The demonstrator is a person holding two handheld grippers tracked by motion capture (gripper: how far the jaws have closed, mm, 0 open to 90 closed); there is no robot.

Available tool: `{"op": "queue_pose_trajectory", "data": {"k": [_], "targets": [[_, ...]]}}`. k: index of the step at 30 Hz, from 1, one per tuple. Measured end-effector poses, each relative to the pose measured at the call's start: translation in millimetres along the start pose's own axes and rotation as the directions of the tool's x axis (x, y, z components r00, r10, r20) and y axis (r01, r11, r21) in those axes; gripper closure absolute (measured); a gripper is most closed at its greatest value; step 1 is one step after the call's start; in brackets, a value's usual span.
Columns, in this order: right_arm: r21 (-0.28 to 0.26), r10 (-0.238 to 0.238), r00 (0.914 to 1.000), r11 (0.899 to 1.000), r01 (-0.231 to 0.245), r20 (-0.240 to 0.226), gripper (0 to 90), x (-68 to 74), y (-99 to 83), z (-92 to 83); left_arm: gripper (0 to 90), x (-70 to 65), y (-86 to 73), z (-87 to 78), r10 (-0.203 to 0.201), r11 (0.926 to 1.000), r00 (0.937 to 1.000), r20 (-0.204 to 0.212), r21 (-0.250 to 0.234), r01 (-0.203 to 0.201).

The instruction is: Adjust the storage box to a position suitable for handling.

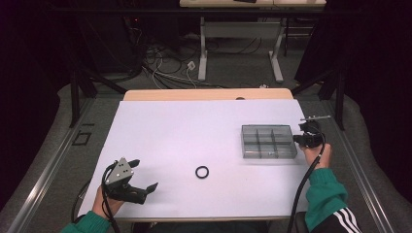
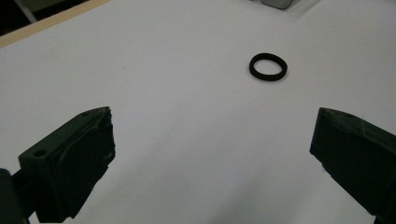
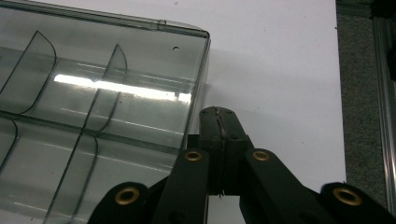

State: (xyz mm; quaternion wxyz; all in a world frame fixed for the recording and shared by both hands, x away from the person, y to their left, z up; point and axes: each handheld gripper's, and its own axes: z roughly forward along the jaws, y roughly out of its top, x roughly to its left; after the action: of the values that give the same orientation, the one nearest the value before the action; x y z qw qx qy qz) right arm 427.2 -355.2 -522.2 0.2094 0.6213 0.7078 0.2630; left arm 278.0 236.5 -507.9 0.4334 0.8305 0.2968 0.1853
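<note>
Desk [image 1: 184, 126] surface, matte white and smooth, with a strip of pale wood along its far edge. Near the middle lies a black ring [image 1: 202, 172] (thin, round, dull like rubber), flat on the white sheet and apart from everything else; in the left gripper view the same black ring [image 2: 268, 66] lies ahead of the fingers and somewhat to the right, with bare desk between.

Left gripper [image 1: 145, 175], held at the near left corner of the desk, carries a grey three-cornered plate on top; its two black fingers [image 2: 74, 163] (blocky, with worn flat pads) stand wide apart with nothing between them.

At the right side of the desk sits a compartment box [image 1: 268, 141], a shallow rectangle of clear, grey-tinted plastic, split by thin partitions into two rows of three cells. In the right gripper view the partitions show curved, rounded tops, and the glossy floor reflects a bright bar of light; the cells visible there hold nothing that can be made out.

Right gripper [image 1: 297, 139] lies just beside the box's right end wall. Its black fingers [image 3: 219, 128] (linkage arms with brass-coloured rivets) are pressed together with nothing between them, their tips at the corner of the compartment box [image 3: 93, 93]; whether they touch the wall cannot be told.
</note>
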Motion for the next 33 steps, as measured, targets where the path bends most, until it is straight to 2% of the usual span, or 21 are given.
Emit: {"op": "queue_pose_trajectory", "data": {"k": [33], "targets": [[0.026,0.014,0.9998,1.0,-0.014,0.017,90.0,2.7,0.0,1.4,0.0,-0.2,0.0,-0.2,0.003,1.0,1.0,0.0,-0.002,-0.003]]}}
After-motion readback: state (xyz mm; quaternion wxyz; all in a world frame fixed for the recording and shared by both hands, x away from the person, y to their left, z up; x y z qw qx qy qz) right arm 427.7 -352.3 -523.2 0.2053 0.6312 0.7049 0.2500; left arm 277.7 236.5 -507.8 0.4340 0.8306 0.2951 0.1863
